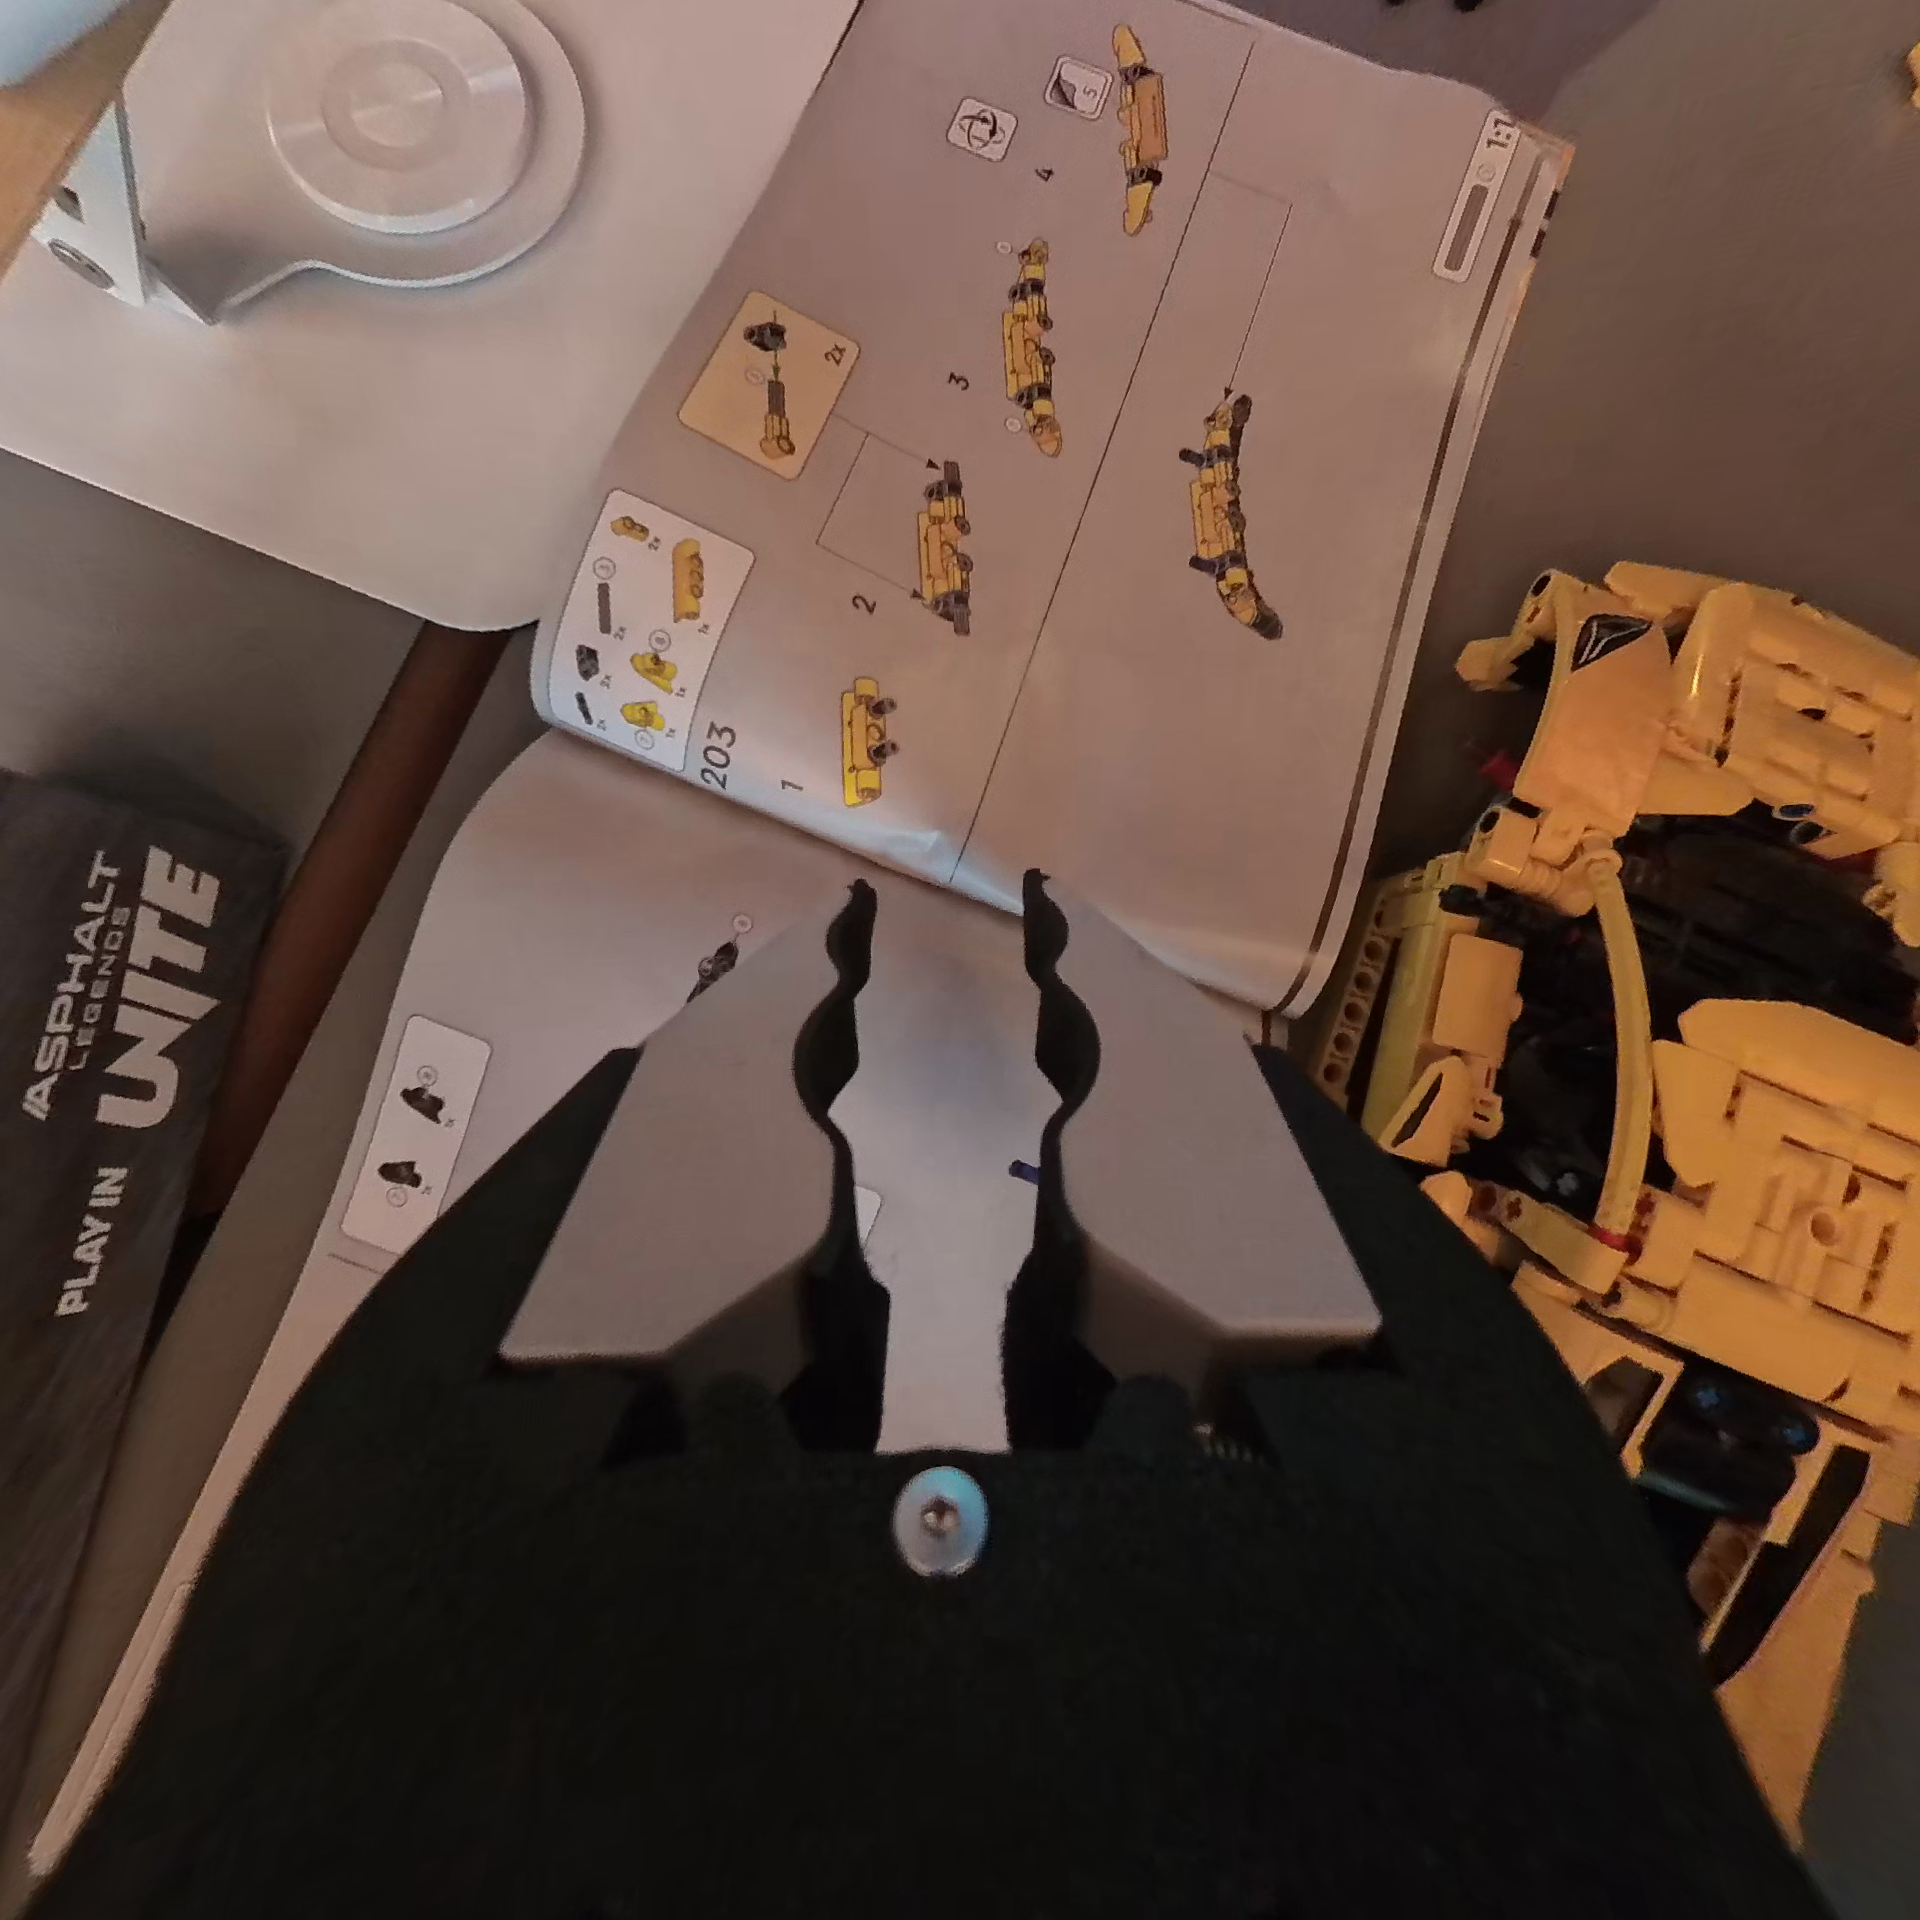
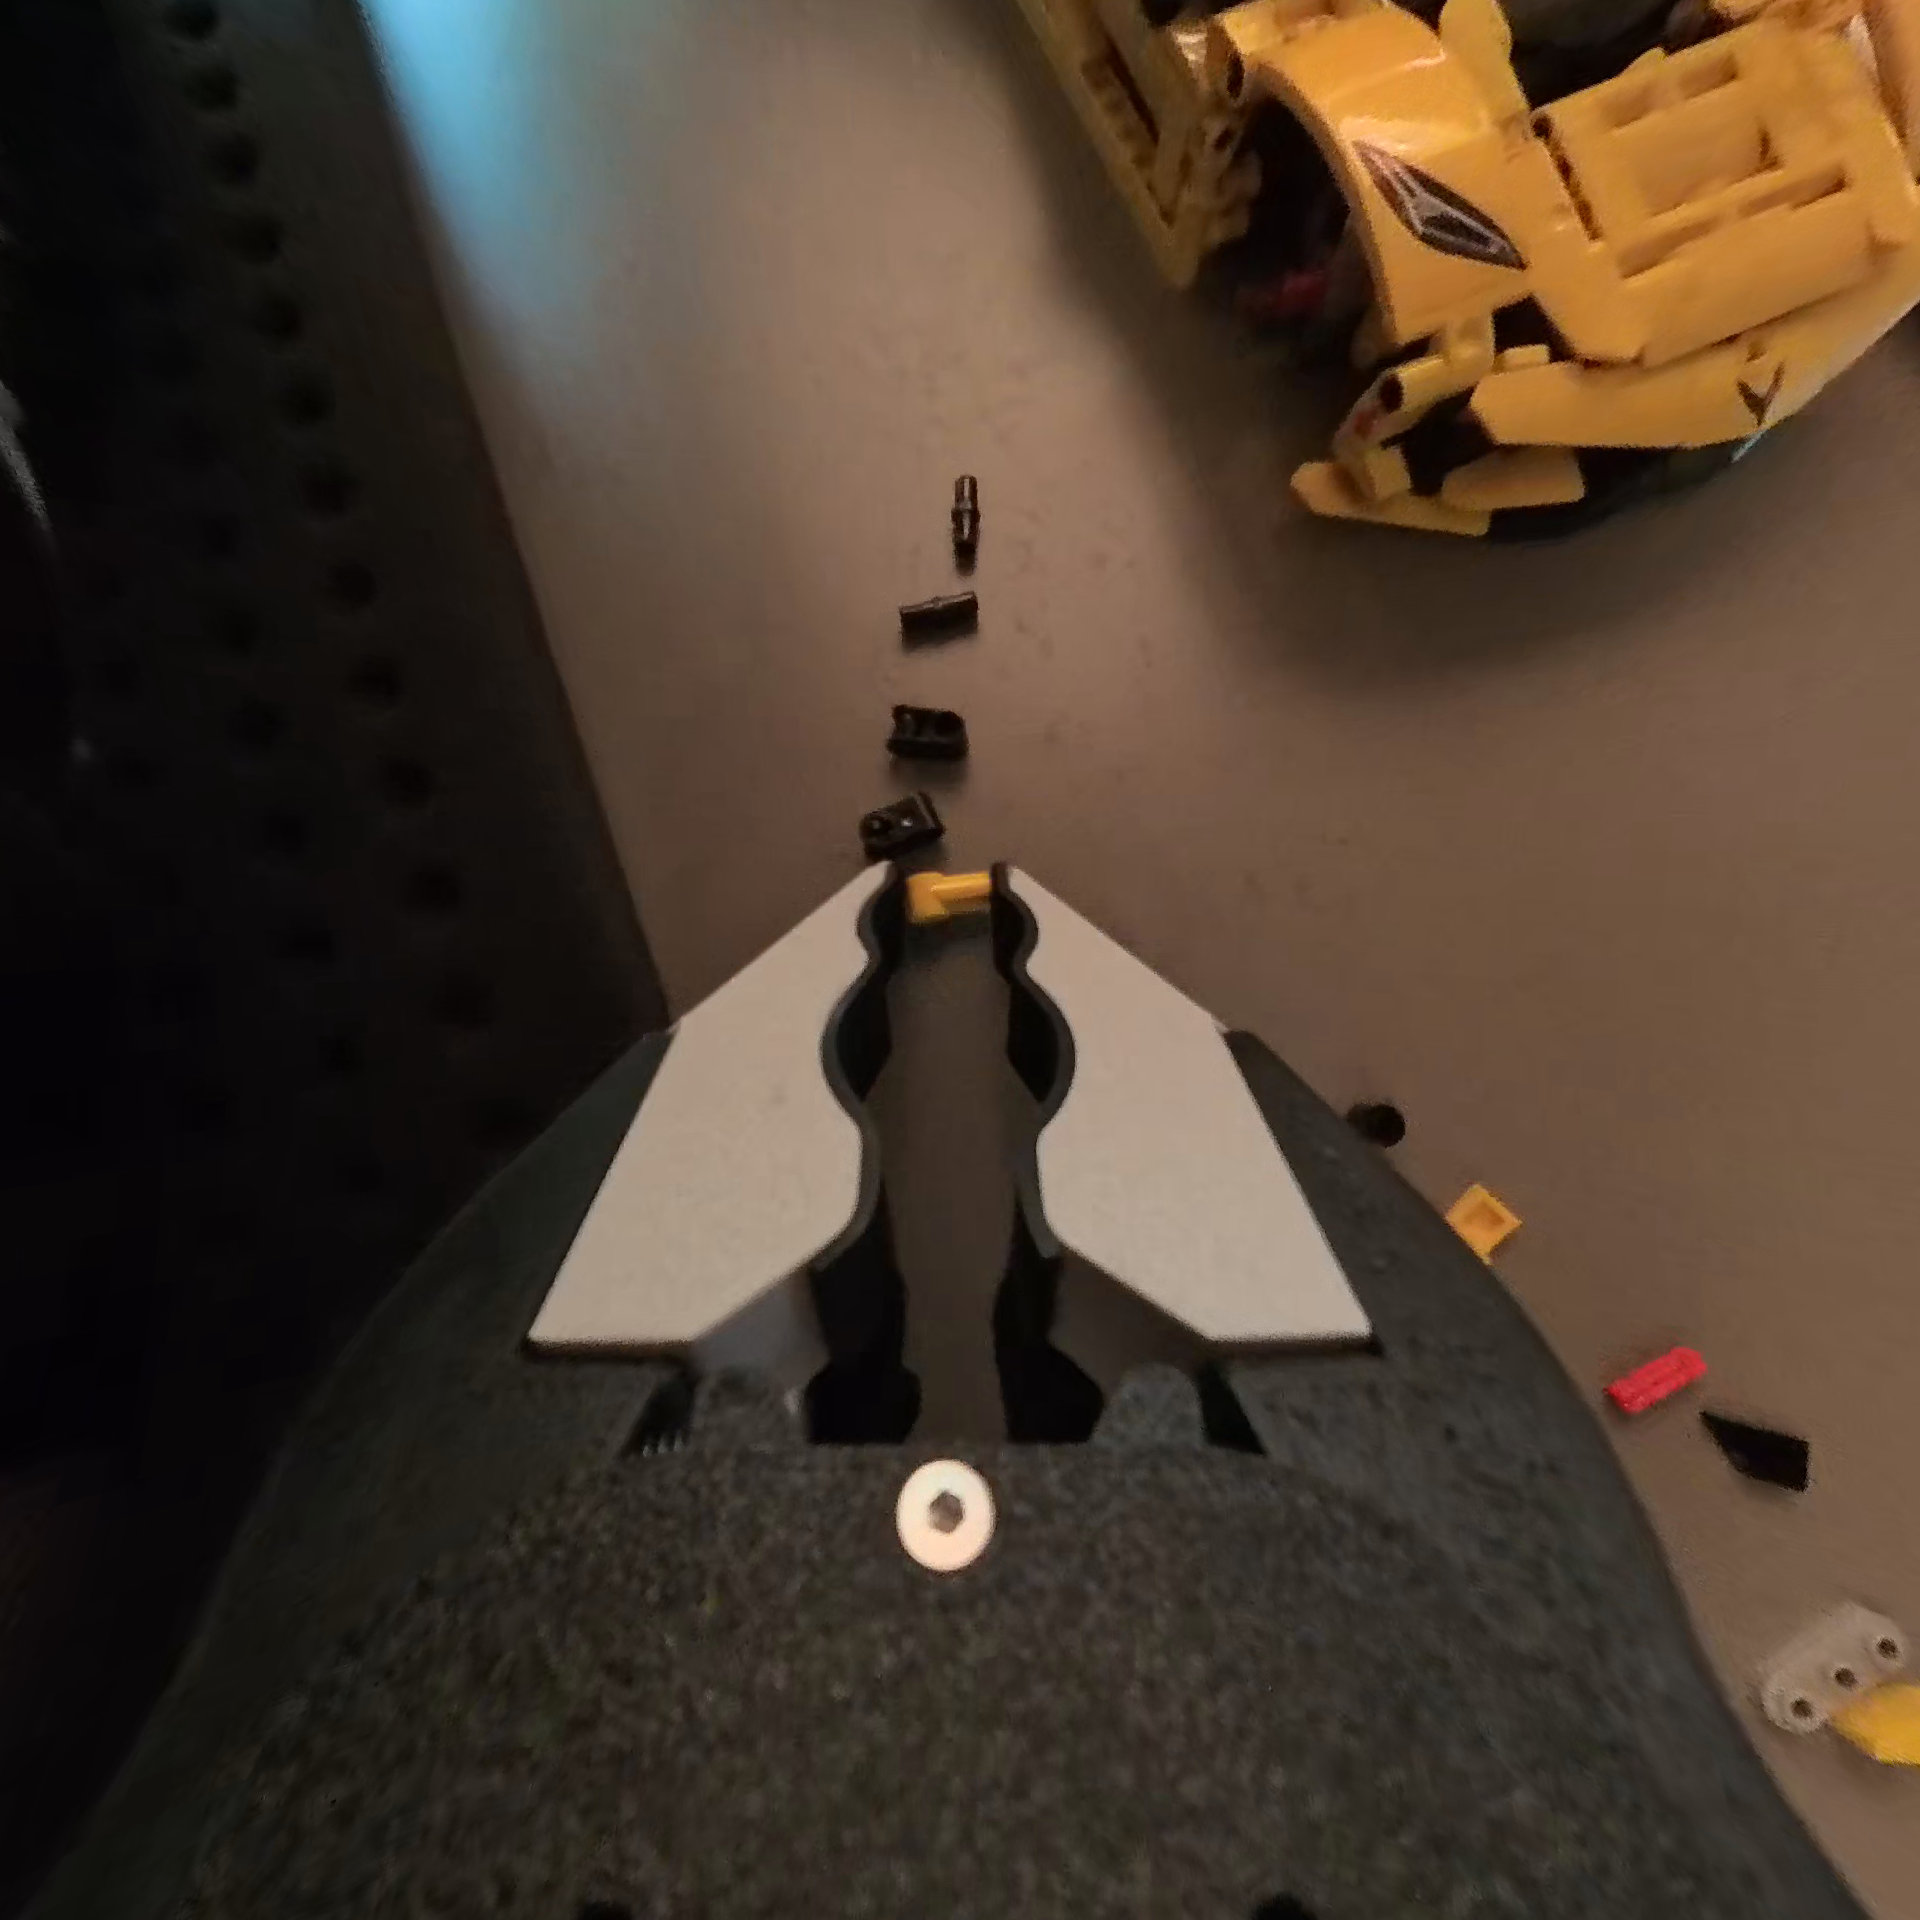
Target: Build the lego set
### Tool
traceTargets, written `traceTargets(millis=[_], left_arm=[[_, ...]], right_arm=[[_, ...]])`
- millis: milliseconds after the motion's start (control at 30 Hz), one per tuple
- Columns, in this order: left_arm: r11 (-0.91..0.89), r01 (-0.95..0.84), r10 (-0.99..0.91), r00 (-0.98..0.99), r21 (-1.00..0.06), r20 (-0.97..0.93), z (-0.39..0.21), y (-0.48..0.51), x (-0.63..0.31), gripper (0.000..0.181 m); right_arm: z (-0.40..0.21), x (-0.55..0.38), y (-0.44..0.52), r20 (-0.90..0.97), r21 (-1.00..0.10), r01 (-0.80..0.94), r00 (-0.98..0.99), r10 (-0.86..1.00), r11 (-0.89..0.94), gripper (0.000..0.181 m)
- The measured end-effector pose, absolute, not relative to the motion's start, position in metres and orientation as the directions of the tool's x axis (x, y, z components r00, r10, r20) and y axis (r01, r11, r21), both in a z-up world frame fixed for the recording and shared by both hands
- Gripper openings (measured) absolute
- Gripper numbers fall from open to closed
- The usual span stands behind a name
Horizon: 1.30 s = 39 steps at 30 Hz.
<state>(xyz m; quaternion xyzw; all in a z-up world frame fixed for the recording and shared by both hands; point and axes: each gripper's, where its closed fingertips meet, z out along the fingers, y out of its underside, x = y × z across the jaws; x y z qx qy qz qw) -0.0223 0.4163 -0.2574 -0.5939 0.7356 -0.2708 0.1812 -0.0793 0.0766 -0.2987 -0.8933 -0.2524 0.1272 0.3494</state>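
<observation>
Closest to the lens in the right wrist view, the right gripper [image 2: 945,883] has its fingers drawn to a narrow gap around a small yellow piece [image 2: 945,896], which sits crosswise at the very tips; it looks pinched there, though whether it is lifted off the grey tabletop [image 2: 1195,748] I cannot tell. Just beyond the tips four small black connectors [image 2: 930,727] lie in a loose line leading away, and to the right of the gripper are scattered spares: a yellow tile [image 2: 1483,1218], a red piece [image 2: 1655,1379], a black wedge [image 2: 1761,1446] and a pale translucent beam [image 2: 1834,1675]. The yellow car model [image 2: 1558,260] stands at the top right, largely built, with bodywork, headlight detail and a wheel arch in place. In the left wrist view the left gripper [image 1: 943,888] hovers over the open instruction booklet [image 1: 1143,416] with its fingers moderately apart and nothing between them; the car model [image 1: 1662,1039] lies just to the right of the booklet, its dark interior exposed (so panels are evidently missing). A white lamp base [image 1: 416,135] and a dark box [image 1: 114,1091] sit to the left. My judgement: the build is far along, the main body done, and what remains here is a small yellow sub-assembly of pins and connectors, barely begun, plus fitting it to the car
</observation>
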Motion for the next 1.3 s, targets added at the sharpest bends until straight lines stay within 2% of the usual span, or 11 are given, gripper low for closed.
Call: traceTargets(millis=[167, 267, 367, 433, 533, 633, 767, 933, 1067, 1200, 1300], left_arm=[[0.15, -0.774, -0.972, -0.228, -0.615, 0.05, -0.257, 0.417, -0.023, 0.029], [0.147, -0.775, -0.973, -0.227, -0.615, 0.053, -0.257, 0.418, -0.024, 0.029], [0.145, -0.778, -0.972, -0.227, -0.611, 0.058, -0.259, 0.418, -0.025, 0.029], [0.149, -0.779, -0.972, -0.228, -0.609, 0.054, -0.258, 0.418, -0.026, 0.029], [0.152, -0.781, -0.973, -0.224, -0.606, 0.045, -0.258, 0.419, -0.027, 0.029], [0.149, -0.787, -0.975, -0.217, -0.599, 0.042, -0.259, 0.421, -0.028, 0.029], [0.149, -0.79, -0.976, -0.215, -0.595, 0.042, -0.259, 0.421, -0.029, 0.029], [0.152, -0.79, -0.975, -0.219, -0.594, 0.042, -0.259, 0.42, -0.026, 0.029], [0.151, -0.788, -0.975, -0.219, -0.596, 0.042, -0.257, 0.419, -0.027, 0.029], [0.154, -0.788, -0.975, -0.22, -0.596, 0.039, -0.256, 0.419, -0.029, 0.029], [0.151, -0.786, -0.975, -0.219, -0.6, 0.041, -0.254, 0.42, -0.029, 0.029]], right_arm=[[-0.299, -0.077, 0.077, -0.033, -0.694, 0.366, 0.844, 0.536, -0.62, 0.018], [-0.278, -0.051, 0.086, -0.019, -0.752, 0.291, 0.888, 0.46, -0.592, 0.025], [-0.269, 0.041, 0.096, 0.115, -0.752, 0.185, 0.982, 0.15, -0.633, 0.023], [-0.27, 0.097, 0.095, 0.174, -0.741, 0.103, 0.984, -0.041, -0.663, 0.037], [-0.283, 0.135, 0.092, 0.174, -0.717, 0.061, 0.98, -0.093, -0.695, 0.038], [-0.296, 0.147, 0.096, 0.152, -0.693, 0.054, 0.986, -0.073, -0.719, 0.038], [-0.3, 0.143, 0.101, 0.115, -0.691, 0.069, 0.993, -0.015, -0.72, 0.017], [-0.291, 0.136, 0.105, 0.138, -0.707, 0.116, 0.99, 0.025, -0.698, 0.016], [-0.265, 0.07, 0.115, 0.055, -0.776, 0.187, 0.972, 0.231, -0.603, 0.016], [-0.275, -0.012, 0.096, -0.039, -0.735, 0.277, 0.894, 0.446, -0.619, 0.016], [-0.284, -0.052, 0.074, -0.084, -0.694, 0.325, 0.85, 0.521, -0.642, 0.016]])
